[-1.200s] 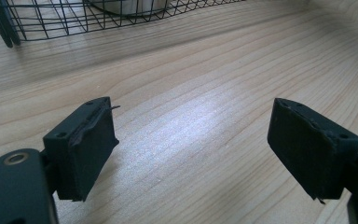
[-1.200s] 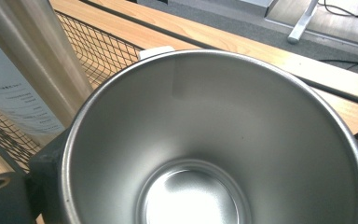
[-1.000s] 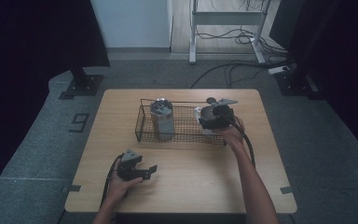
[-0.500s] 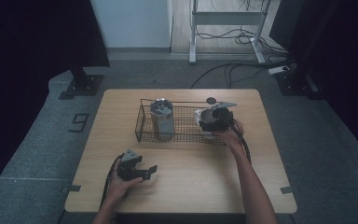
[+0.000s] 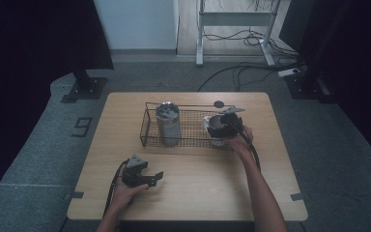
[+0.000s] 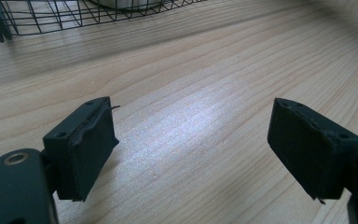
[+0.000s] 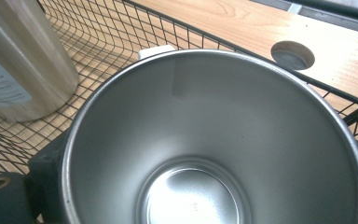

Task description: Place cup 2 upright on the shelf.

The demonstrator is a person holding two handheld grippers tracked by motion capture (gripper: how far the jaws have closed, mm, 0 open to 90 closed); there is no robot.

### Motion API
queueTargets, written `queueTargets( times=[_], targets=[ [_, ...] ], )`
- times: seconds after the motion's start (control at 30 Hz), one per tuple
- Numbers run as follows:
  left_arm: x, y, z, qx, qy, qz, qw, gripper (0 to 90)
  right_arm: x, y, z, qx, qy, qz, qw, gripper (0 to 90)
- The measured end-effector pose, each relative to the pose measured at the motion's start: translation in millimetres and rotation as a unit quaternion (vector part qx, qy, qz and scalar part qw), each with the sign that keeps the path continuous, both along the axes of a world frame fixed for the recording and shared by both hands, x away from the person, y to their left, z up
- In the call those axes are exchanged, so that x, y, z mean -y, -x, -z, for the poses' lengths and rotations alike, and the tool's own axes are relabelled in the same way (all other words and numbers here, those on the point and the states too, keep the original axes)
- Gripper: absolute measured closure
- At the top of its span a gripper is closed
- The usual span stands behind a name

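A steel cup (image 7: 214, 140) stands open side up between the jaws of my right gripper (image 5: 221, 126), which is shut on it; one dark finger (image 7: 44, 179) presses its left wall. The cup (image 5: 216, 131) is at the right end of a black wire basket (image 5: 147, 126). A tall steel canister (image 5: 168, 123) stands upright in the basket's left part and shows beside the cup in the right gripper view (image 7: 14, 60). My left gripper (image 5: 153, 178) rests low over the table's near left, jaws apart with only bare wood between them (image 6: 191, 149).
The wooden table (image 5: 198, 188) has a round hole (image 5: 219, 104) just behind the basket, seen also in the right gripper view as a hole (image 7: 292, 54). A basket corner (image 6: 28, 18) lies ahead of the left gripper. Cables trail from both grippers toward the near edge.
My right gripper has shifted slightly with the cup at the basket's right end. The left gripper has stayed where it was.
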State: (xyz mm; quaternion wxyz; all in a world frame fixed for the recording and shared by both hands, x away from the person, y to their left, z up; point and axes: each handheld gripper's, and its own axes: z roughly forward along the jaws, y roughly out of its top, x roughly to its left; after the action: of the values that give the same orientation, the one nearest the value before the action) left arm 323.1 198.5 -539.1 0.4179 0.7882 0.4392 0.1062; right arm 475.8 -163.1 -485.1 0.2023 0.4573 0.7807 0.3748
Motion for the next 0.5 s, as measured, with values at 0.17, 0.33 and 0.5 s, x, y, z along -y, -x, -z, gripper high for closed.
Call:
queueTargets(
  times=[0.17,0.33,0.5],
  targets=[
    [0.2,0.1,0.0,0.000,0.000,0.000,1.0000,15.3,-2.0,-0.4,1.3,-0.002,0.014,0.002,0.9999,6.2],
    [0.3,0.1,0.0,-0.001,0.000,0.001,1.0000,15.3,-3.7,-0.9,3.1,-0.008,0.029,-0.003,0.9996,6.2],
    [0.4,0.2,0.1,-0.001,-0.001,0.001,1.0000,15.3,-2.9,-1.0,3.4,-0.010,0.030,-0.002,0.9995,6.2]
  ],
)
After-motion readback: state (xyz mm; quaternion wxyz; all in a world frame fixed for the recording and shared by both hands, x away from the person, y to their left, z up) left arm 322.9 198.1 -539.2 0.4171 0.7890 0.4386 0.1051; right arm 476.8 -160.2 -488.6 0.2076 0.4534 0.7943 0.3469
